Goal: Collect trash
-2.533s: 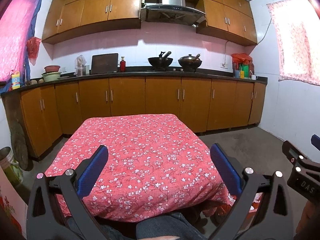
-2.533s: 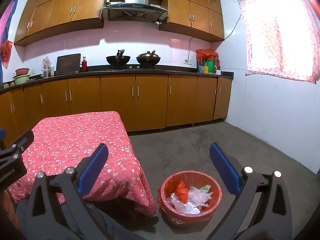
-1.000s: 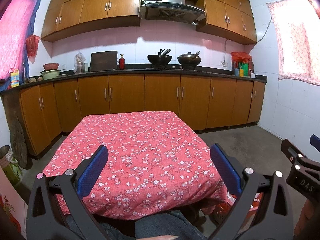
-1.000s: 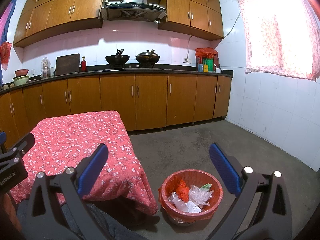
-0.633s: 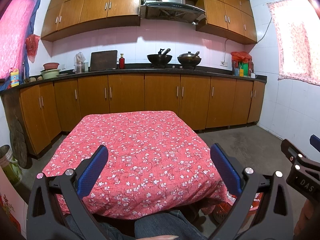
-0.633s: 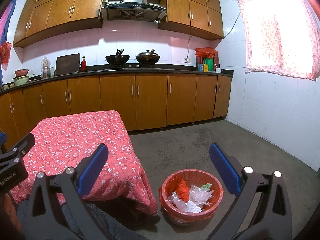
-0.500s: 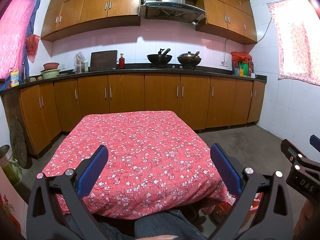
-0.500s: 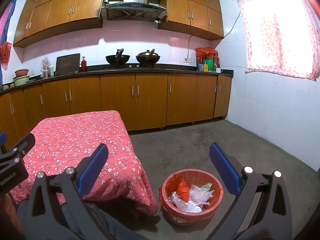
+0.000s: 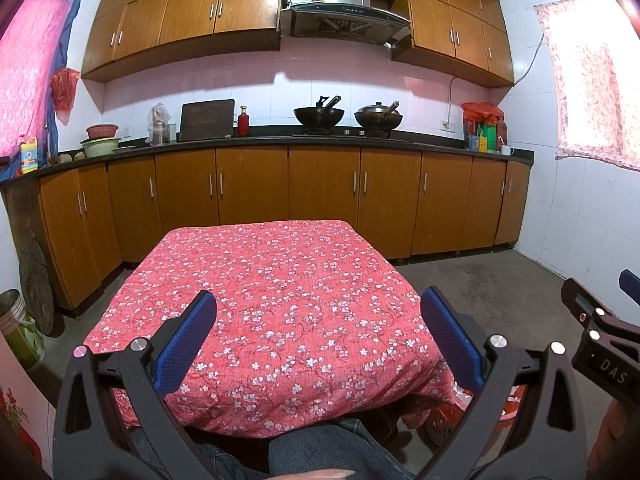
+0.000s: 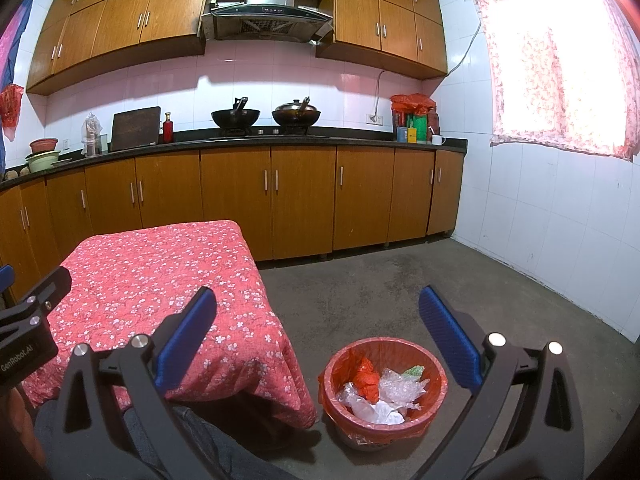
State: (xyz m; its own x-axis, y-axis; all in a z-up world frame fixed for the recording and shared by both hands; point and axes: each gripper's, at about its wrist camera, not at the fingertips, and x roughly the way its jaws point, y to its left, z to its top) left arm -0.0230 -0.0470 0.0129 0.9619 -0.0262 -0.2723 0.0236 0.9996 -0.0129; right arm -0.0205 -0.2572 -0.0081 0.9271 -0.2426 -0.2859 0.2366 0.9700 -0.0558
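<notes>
Bare floor (image 10: 400, 280) around bin (image 10: 384, 384); table (image 10: 160, 280) crowds its left

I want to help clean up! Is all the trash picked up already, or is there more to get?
It looks nearly finished. The red bin on the floor beside the table already holds crumpled plastic and a red wrapper. The flowered tablecloth shows no trash on it. Both the left tongs and right tongs are open and carry nothing. I see no more trash to pick up in these views.
</notes>
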